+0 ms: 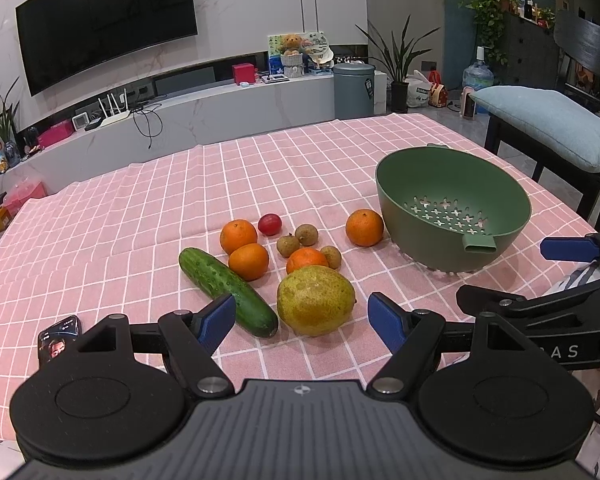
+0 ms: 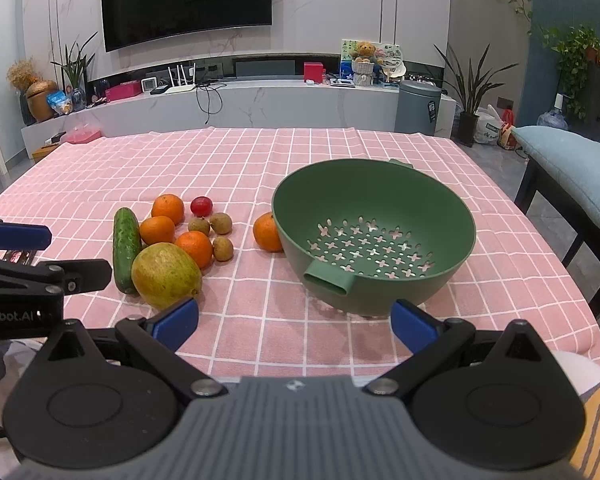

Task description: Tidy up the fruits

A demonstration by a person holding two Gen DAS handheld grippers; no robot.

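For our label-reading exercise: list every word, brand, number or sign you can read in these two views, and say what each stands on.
"Robot.AI", start cut off: side of the left gripper, right wrist view.
"AS", earlier letters hidden: side of the right gripper, left wrist view.
Sticker on the grey bin: too small to read.
Phone screen: blurred.
Bags by the plant: print unreadable.
Fruit and colander: no text.

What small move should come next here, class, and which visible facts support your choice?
Probably ease the left tool forward and down around the big yellow-green fruit. Both tools are open and hold nothing, the green colander is empty, and all the fruit lies on the pink cloth. That fruit sits nearest, almost centred between the left tool's blue pads.
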